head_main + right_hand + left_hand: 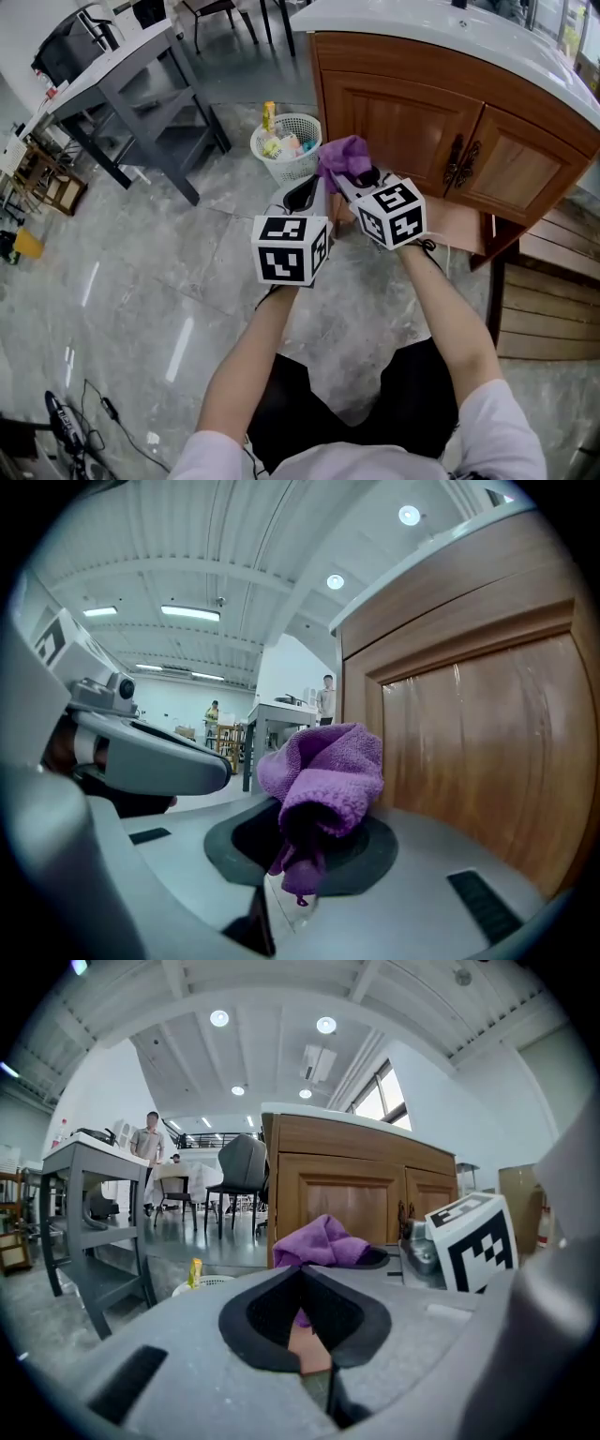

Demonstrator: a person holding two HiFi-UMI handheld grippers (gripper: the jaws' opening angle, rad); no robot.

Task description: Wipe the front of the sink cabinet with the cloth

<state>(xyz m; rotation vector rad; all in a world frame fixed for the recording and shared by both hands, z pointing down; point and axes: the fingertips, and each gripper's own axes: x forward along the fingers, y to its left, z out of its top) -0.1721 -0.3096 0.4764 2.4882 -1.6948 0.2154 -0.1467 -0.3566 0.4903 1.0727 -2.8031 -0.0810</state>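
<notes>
The right gripper [361, 176] is clamped on the purple cloth [345, 155], which bunches above its tips just in front of the sink cabinet [403, 112], by the door nearer the cabinet's corner. Whether the cloth touches the wood cannot be told. The left gripper [305, 192], closed on nothing, sits just beside the right one, on the side away from the cabinet. A white basket [286, 169] holding bottles stands on the floor at that corner, near the cloth. Dark handles [461, 161] sit where the cabinet's doors meet. A grey surface [122, 56] stands well apart.
</notes>
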